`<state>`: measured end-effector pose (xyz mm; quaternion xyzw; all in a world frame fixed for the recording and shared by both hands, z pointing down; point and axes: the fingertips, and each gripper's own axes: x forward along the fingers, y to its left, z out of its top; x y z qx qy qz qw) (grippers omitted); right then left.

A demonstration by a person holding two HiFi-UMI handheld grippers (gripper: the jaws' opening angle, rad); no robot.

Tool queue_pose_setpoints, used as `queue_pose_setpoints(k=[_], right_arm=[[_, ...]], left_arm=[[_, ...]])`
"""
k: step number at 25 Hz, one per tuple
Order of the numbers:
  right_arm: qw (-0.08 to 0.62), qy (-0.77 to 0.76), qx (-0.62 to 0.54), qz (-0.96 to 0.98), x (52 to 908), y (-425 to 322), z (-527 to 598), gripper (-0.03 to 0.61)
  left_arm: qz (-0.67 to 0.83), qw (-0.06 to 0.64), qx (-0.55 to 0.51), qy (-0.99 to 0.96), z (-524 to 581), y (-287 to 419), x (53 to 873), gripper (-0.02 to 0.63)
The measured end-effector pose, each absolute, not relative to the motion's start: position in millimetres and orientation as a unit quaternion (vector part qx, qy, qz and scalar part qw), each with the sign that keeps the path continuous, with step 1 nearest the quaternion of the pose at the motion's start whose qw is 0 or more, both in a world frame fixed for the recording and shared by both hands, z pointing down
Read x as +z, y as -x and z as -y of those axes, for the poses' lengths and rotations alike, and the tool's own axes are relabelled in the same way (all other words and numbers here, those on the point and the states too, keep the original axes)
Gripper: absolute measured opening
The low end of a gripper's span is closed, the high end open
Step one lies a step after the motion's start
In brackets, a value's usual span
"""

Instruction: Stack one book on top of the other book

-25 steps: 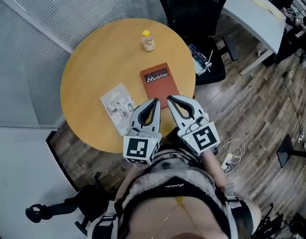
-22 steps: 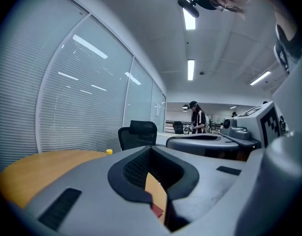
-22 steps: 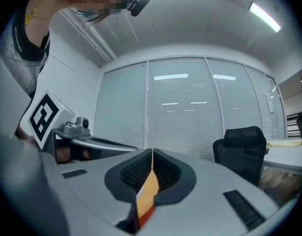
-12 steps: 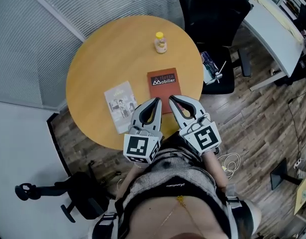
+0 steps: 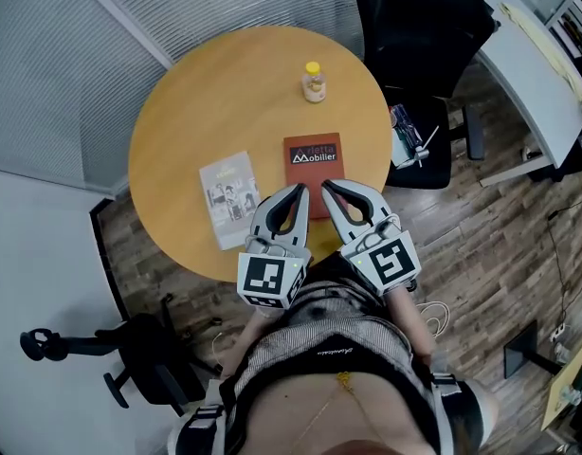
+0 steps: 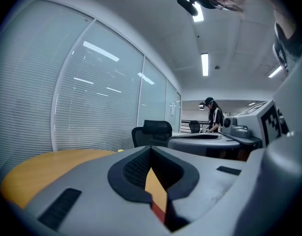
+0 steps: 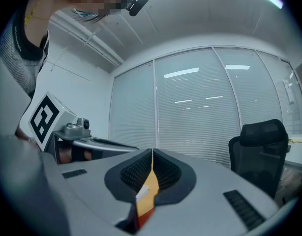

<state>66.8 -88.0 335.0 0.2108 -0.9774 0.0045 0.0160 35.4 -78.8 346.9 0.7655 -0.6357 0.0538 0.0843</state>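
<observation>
Head view only: pale book [image 5: 228,198] lay left on table [image 5: 196,93], red book [image 5: 313,164] right of it, apart. Left gripper [image 5: 295,193], right gripper [image 5: 327,189] hovered near red book. Gripper views: both jaws together, empty. Left gripper view alone caught distant person [image 6: 214,114].

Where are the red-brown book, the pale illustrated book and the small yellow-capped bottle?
red-brown book [image 5: 310,171]: head view, middle of its cover.
pale illustrated book [image 5: 228,197]: head view, middle of its cover.
small yellow-capped bottle [image 5: 315,84]: head view, its body.
</observation>
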Motion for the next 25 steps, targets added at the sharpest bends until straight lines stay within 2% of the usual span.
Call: queue_pose_setpoints(k=[17, 25], right_arm=[[0.042, -0.210, 0.024, 0.977, 355, -58, 111, 0.024], [0.067, -0.239, 0.058, 0.967, 387, -55, 119, 0.023]], left_arm=[[0.645, 0.099, 0.073, -0.754, 97, -19, 367, 0.021], [0.629, 0.148, 0.079, -0.759, 102, -2, 401, 0.021]])
